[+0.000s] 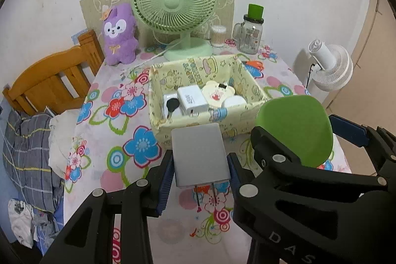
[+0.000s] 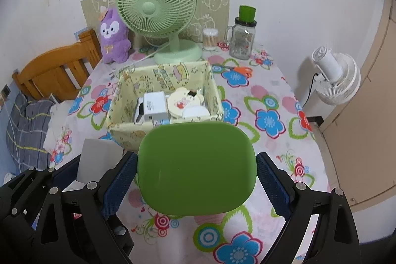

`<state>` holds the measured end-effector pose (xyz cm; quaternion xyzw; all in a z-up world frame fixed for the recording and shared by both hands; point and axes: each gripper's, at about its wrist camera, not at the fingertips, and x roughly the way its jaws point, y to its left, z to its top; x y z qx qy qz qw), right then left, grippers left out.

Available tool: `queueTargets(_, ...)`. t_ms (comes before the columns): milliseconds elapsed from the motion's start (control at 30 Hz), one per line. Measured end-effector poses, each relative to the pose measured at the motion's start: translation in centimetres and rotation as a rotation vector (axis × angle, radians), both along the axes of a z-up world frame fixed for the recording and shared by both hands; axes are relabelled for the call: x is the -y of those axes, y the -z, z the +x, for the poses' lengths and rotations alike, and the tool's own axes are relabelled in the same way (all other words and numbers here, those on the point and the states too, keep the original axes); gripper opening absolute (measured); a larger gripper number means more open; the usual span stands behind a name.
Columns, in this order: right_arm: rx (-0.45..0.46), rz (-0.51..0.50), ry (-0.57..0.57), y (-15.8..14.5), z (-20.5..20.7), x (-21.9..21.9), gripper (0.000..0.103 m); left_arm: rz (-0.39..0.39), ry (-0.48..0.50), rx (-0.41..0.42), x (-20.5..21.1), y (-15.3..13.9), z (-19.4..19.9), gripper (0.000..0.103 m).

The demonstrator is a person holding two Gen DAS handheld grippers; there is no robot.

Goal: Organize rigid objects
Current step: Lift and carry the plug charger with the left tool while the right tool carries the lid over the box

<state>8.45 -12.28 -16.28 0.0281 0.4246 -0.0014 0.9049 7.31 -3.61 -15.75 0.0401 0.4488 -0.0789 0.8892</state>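
While the green case [image 2: 195,168] hides the basket [image 2: 116,100] front, both grippers grip.

White raised letters "D A S" stand on the black body of the right tool [image 1: 292,140], low in the left wrist view. The white charger [image 1: 192,99] in the fabric basket [image 1: 158,120] bears grey lettering, too small to read. The basket's inner wall carries printed cartoon lettering, also illegible.

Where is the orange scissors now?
The orange scissors lie on the floral tablecloth just right of the yellow fabric box, in front of the glass jar.
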Motion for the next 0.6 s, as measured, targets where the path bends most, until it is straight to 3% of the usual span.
queueTargets(600, 0.048, -0.014, -0.04, -2.5, 4.3, 0.9, 0.096, 0.001, -0.037, 0.04, 1.1, -2.2, 3.9, 0.043)
